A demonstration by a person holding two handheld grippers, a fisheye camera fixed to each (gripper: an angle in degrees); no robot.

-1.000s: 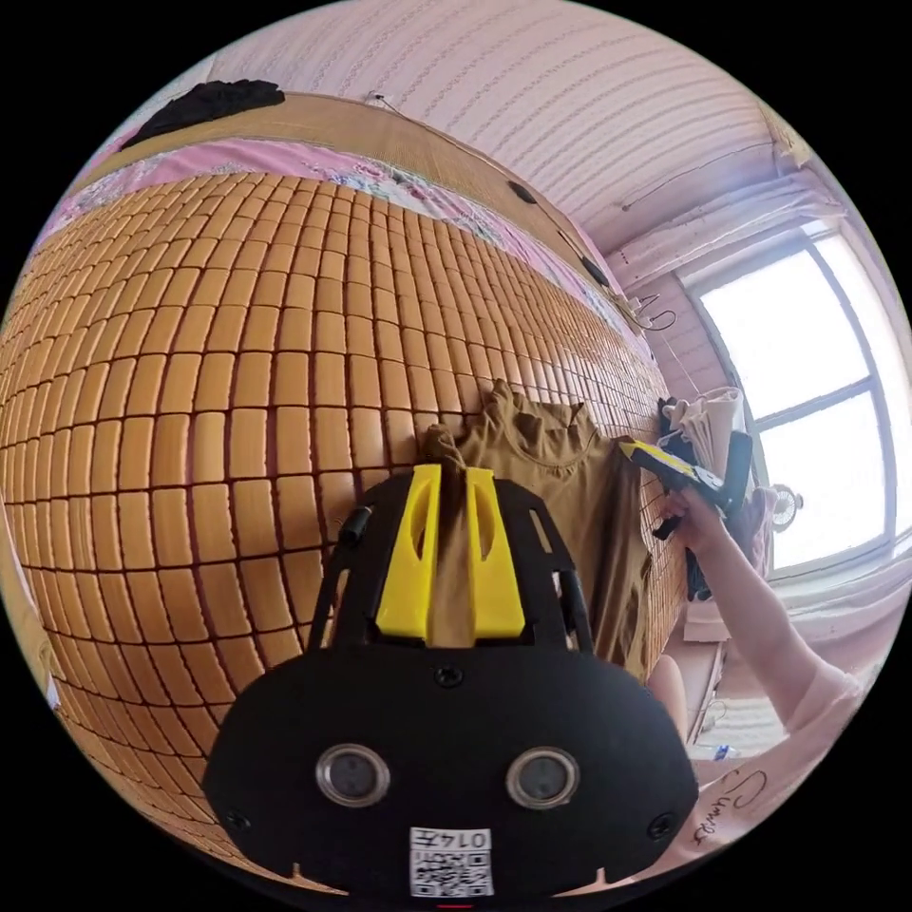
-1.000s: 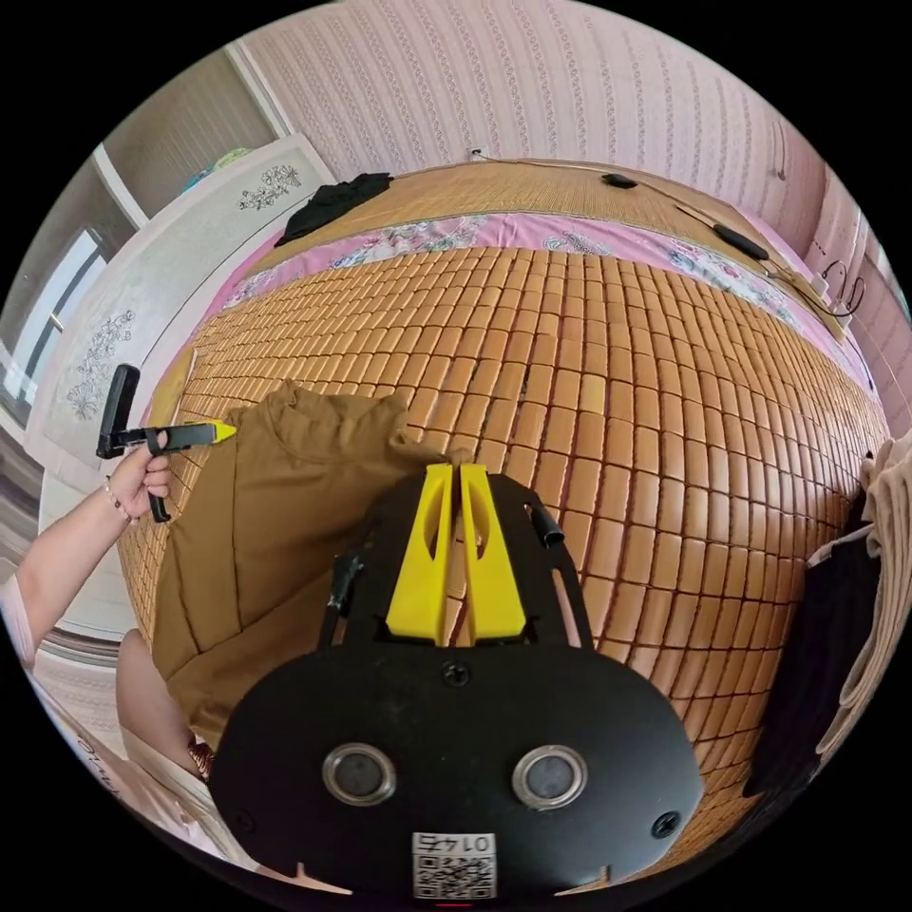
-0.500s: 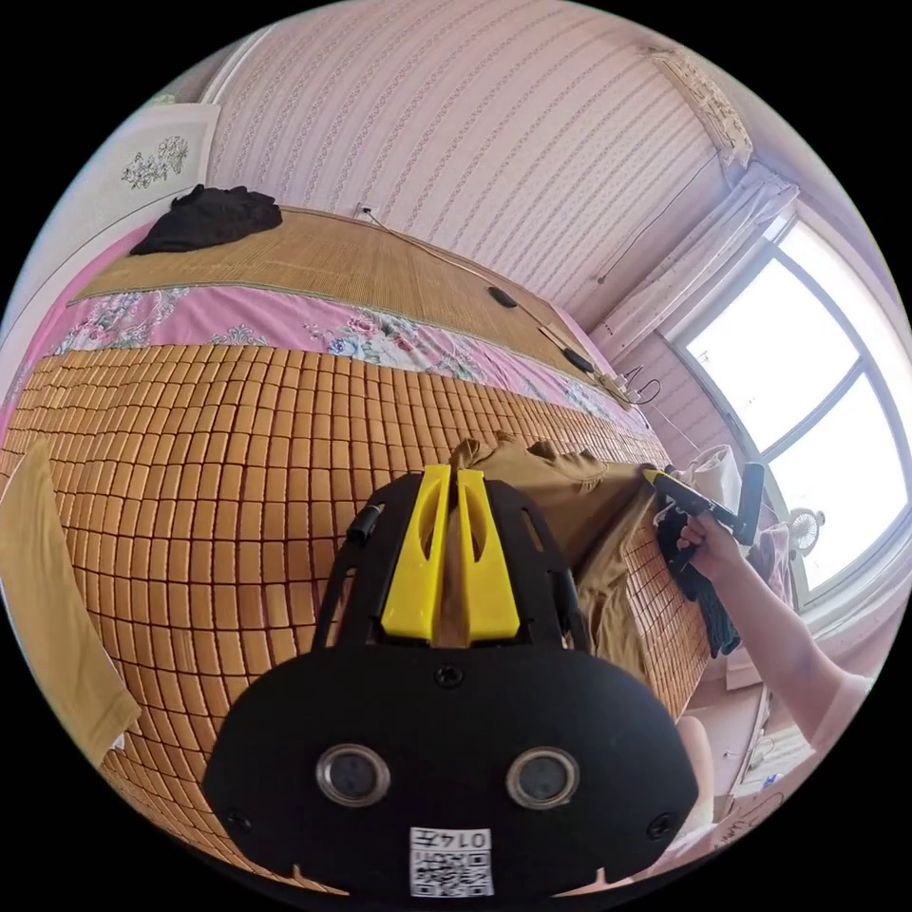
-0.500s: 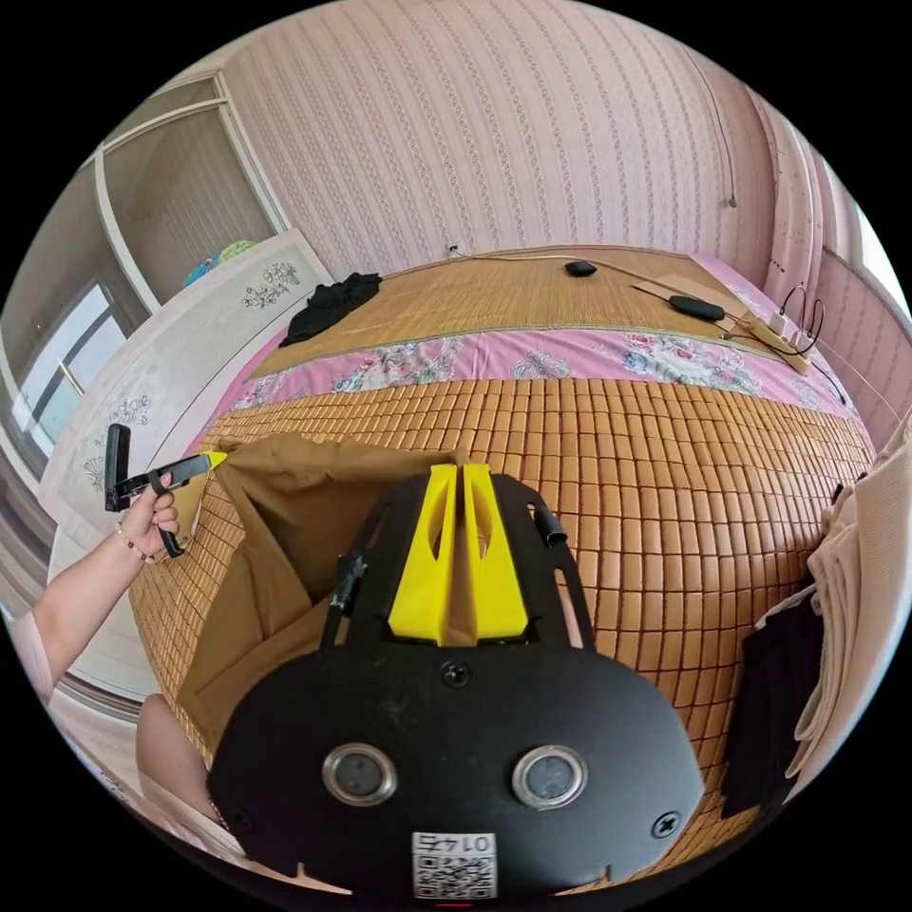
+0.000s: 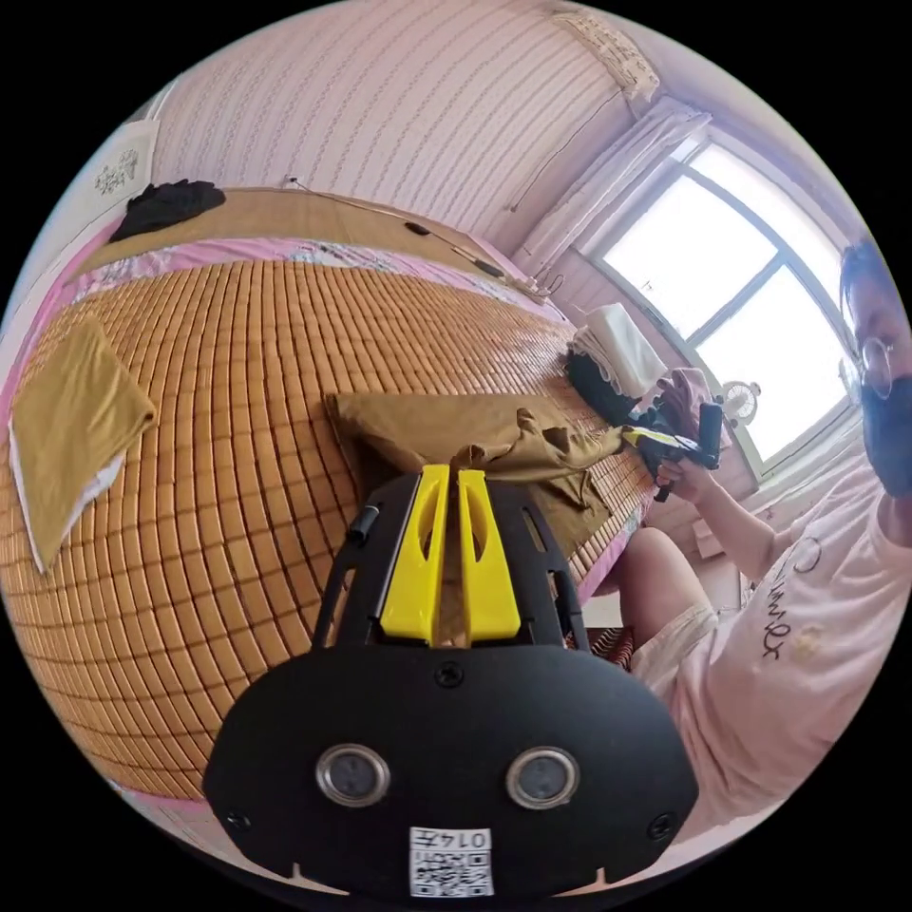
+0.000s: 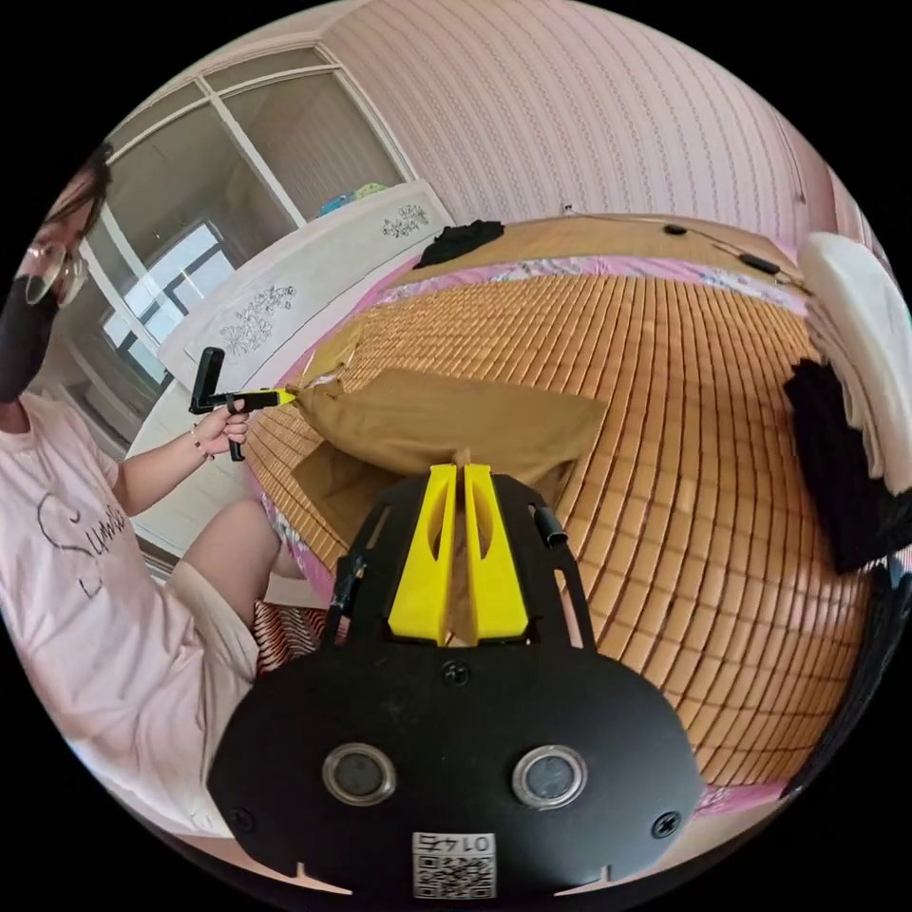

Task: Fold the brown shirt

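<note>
Brown shirt (image 5: 494, 432) now folded over | soft cloth, slatted bamboo mat (image 5: 237, 380)

You get bright daylight from window (image 5: 722, 266), panes blown out white. Bamboo mat (image 5: 237, 380) evenly lit, shadows soft. Fisheye bends mat lines hard toward your frame edges; black corners outside circle. Centre sharp, slight softness at rim in both views.

Matt soft cloth of brown shirt (image 5: 494, 432) creased between the 2 smooth yellow plastic fingers (image 5: 418, 560) of left gripper (image 5: 448, 475), body matt black plastic; beyond the fingers, glossy tiled bamboo mat (image 5: 237, 380); right gripper (image 6: 462, 472) alike.
</note>
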